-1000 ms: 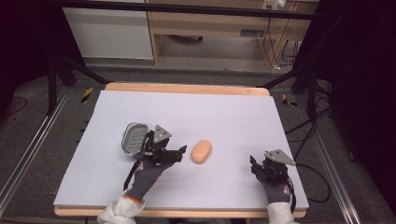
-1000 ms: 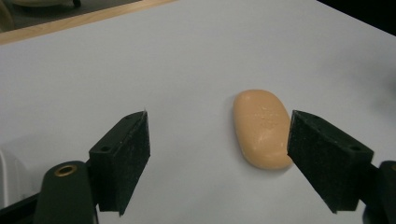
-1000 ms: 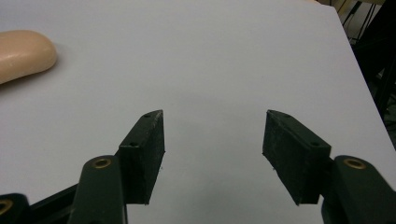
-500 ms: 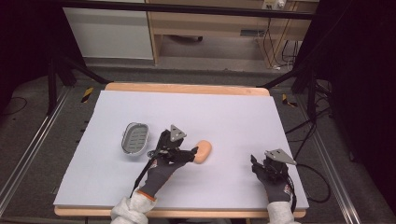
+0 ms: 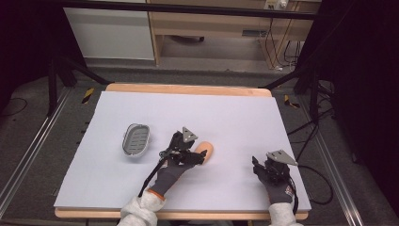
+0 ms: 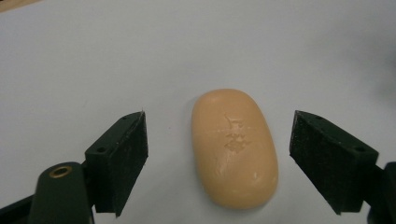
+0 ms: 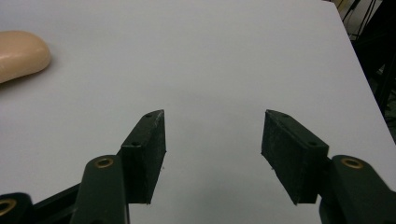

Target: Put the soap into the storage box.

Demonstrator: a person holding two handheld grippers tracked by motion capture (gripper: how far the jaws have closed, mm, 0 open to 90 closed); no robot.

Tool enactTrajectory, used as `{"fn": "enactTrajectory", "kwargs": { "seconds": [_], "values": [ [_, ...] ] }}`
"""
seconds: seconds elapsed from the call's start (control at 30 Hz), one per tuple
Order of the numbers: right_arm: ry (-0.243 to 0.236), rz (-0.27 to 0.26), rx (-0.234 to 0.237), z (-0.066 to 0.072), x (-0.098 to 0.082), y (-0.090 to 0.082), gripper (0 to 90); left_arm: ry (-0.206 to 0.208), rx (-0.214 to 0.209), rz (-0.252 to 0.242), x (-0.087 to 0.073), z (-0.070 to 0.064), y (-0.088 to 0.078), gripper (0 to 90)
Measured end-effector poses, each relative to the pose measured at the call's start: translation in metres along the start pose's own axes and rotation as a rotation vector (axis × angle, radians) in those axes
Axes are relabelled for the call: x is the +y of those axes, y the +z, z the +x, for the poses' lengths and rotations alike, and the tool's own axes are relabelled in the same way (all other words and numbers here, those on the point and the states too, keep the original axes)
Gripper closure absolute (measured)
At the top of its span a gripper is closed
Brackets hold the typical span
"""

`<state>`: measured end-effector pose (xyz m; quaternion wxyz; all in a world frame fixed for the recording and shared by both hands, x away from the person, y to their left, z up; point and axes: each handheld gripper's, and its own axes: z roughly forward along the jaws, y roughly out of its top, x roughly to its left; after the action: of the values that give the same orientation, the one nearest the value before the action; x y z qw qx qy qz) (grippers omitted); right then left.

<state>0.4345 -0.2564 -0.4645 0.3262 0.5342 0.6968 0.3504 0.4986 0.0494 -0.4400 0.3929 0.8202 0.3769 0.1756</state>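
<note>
A peach-coloured oval bar of soap (image 5: 206, 149) lies flat on the white table (image 5: 235, 117), near its middle front. My left gripper (image 5: 198, 156) has come down over it. In the left gripper view the soap (image 6: 235, 148) lies between the two black pads (image 6: 122, 158), with a gap on each side. The jaws of the left gripper (image 6: 218, 149) have just been opening and stand open. A grey slotted soap dish (image 5: 136, 139) sits to the left of that hand. My right gripper (image 5: 258, 165) rests at the front right, open (image 7: 212, 140) and with nothing between its jaws.
The soap's end (image 7: 21, 53) shows at the far left of the right gripper view. The wooden table edge (image 5: 188, 88) runs along the back, with cables (image 5: 306, 141) on the floor at the right.
My left gripper has moved right, from beside the soap dish to the soap, and sunk a little; its jaws now straddle the bar. The right gripper has kept still.
</note>
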Motion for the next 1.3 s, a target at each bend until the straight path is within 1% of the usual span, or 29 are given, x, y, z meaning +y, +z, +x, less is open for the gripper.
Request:
{"fn": "enactTrajectory", "kwargs": {
  "seconds": [0.07, 0.1, 0.23, 0.27, 0.37, 0.4, 0.5, 0.67, 0.77, 0.9, 1.2, 1.3],
  "values": [
    [0.001, -0.001, 0.002, 0.000, 0.000, 0.000, 39.9, -0.002, -0.005, 0.001, 0.000, 0.000, 0.002, 18.4],
    [0.001, -0.001, 0.002, 0.000, 0.000, 0.000, 39.9, 0.008, -0.004, 0.013, 0.000, -0.002, 0.006, 18.4],
    [0.003, 0.001, 0.004, 0.000, 0.000, 0.001, 40.0, 0.020, 0.003, 0.026, 0.000, -0.004, 0.011, 17.8],
    [0.002, -0.001, 0.004, 0.000, 0.000, 0.000, 40.0, 0.018, 0.007, 0.028, 0.000, -0.005, 0.013, 17.5],
    [0.004, -0.001, 0.004, 0.000, 0.000, 0.000, 40.0, 0.014, 0.000, 0.043, 0.000, -0.005, 0.019, 17.4],
    [0.006, -0.001, 0.006, -0.001, 0.000, 0.000, 40.0, 0.014, 0.000, 0.043, 0.000, -0.005, 0.019, 17.4],
    [0.009, -0.004, 0.010, -0.001, 0.000, 0.000, 40.0, 0.019, 0.003, 0.064, -0.001, -0.006, 0.024, 16.8],
    [0.009, 0.000, 0.012, -0.001, -0.001, 0.001, 40.0, 0.018, 0.002, 0.078, -0.001, -0.007, 0.028, 15.8],
    [0.013, 0.000, 0.011, -0.001, -0.001, 0.000, 40.0, 0.021, 0.000, 0.100, -0.003, -0.007, 0.033, 15.6],
    [0.015, 0.001, 0.012, -0.001, -0.001, 0.001, 40.1, 0.010, -0.004, 0.105, -0.003, -0.007, 0.036, 15.6],
    [0.014, 0.002, 0.015, -0.001, -0.001, 0.001, 40.5, 0.014, -0.017, 0.131, -0.005, -0.009, 0.042, 16.8],
    [0.017, 0.004, 0.019, -0.001, -0.001, 0.001, 41.0, 0.008, -0.017, 0.137, -0.005, -0.008, 0.045, 18.2]
  ]
}}
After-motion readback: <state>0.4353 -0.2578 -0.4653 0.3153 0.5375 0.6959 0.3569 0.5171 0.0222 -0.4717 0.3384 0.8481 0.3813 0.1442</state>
